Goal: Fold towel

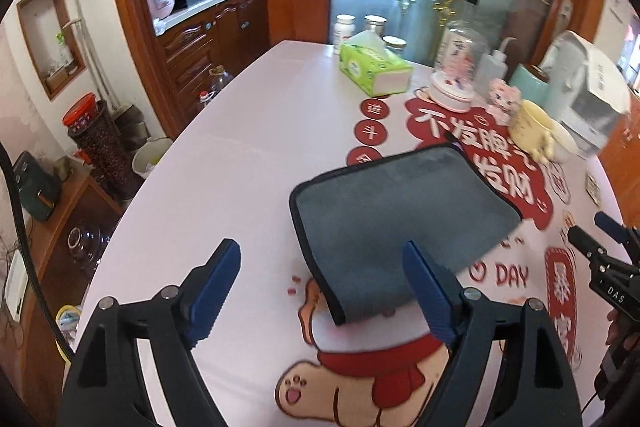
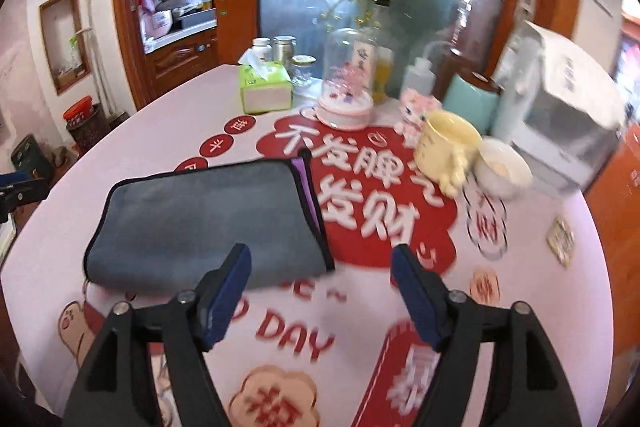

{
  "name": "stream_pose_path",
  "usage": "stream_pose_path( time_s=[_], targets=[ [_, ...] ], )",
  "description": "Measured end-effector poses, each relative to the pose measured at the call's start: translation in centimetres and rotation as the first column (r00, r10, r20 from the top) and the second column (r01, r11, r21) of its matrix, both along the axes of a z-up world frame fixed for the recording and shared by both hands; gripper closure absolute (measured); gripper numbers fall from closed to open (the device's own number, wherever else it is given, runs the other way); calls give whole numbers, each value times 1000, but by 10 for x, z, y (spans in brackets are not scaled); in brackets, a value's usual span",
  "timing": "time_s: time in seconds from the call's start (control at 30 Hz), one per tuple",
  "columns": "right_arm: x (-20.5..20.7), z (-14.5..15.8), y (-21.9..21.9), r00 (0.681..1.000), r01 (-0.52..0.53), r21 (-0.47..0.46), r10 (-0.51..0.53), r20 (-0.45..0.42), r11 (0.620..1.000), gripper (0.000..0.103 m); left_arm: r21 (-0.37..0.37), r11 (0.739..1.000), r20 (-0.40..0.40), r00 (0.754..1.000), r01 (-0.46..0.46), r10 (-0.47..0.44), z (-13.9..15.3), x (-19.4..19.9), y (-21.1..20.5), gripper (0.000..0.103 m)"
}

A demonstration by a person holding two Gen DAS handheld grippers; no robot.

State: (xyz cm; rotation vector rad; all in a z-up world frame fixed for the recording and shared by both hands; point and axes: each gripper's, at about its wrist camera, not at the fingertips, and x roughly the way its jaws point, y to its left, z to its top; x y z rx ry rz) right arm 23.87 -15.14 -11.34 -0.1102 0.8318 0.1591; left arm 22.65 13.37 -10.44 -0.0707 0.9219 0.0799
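A grey towel (image 1: 400, 215) with dark edging lies folded flat on the printed tablecloth; it also shows in the right wrist view (image 2: 208, 219), where a purple inner layer peeks out at its right edge. My left gripper (image 1: 320, 291) is open and empty, hovering just before the towel's near left corner. My right gripper (image 2: 320, 287) is open and empty, hovering near the towel's near right corner. The right gripper also shows at the right edge of the left wrist view (image 1: 592, 231).
Along the table's far side stand a green tissue box (image 1: 374, 67), a glass dome ornament (image 2: 346, 87), a yellow mug (image 2: 444, 145), a white bowl (image 2: 502, 167), bottles and a white appliance (image 2: 560, 115). The table edge (image 1: 168, 171) curves at left.
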Motion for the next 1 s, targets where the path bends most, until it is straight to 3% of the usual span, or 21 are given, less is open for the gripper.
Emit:
stream_pose_path(
  time_s=[0.17, 0.37, 0.6, 0.87, 1.0],
  targets=[
    [-55, -4, -8, 997, 68, 25, -67, -38, 997, 20, -24, 997, -3, 998, 70, -70, 2, -34, -11, 17],
    [-124, -11, -14, 983, 158, -22, -159, -92, 987, 14, -45, 985, -13, 986, 167, -167, -3, -79, -26, 17],
    [-193, -13, -14, 965, 203, -53, -208, -158, 978, 9, -48, 976, -56, 975, 213, -216, -7, -129, -47, 17],
    [-243, 17, -13, 955, 215, -21, -215, -205, 976, 4, -26, 967, -64, 965, 254, -255, 17, -189, -76, 17],
    [-258, 40, -16, 944, 243, 61, -222, -243, 968, 3, -24, 964, -70, 961, 266, -267, 34, -208, -97, 17]
  ],
)
